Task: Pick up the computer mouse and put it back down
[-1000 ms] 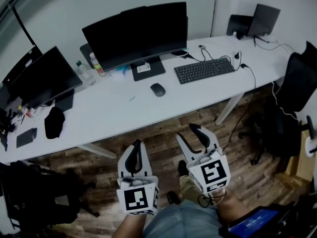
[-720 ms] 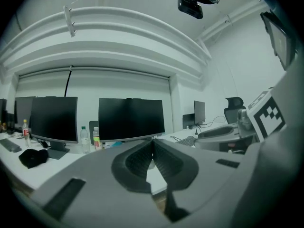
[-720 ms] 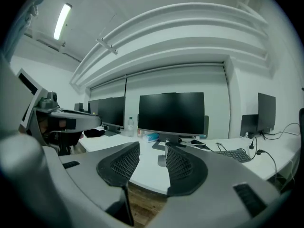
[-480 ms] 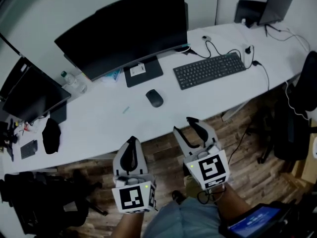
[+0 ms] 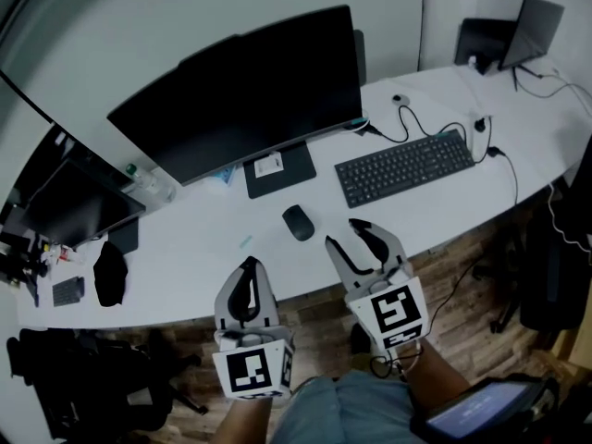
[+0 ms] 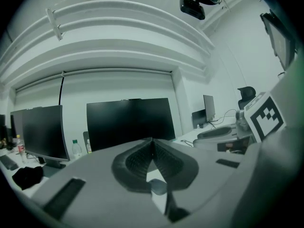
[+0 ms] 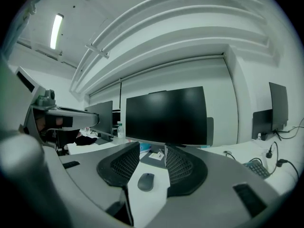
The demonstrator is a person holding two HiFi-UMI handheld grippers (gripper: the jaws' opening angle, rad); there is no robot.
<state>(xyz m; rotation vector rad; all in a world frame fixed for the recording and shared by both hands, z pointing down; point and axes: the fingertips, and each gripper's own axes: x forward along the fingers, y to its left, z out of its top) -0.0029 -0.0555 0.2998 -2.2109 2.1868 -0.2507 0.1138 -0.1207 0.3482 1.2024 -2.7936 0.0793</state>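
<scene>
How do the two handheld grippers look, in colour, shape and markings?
The left gripper and the right gripper both have light grey bodies and two curved black jaws. The pads carry a fine grid texture. Each body ends in a white cube with black square markers. A thin dark cable loops beneath the right one's cube.

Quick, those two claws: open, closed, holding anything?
Left gripper: closed, empty.
Right gripper: open, empty; the mouse lies ahead of it, untouched.
</scene>
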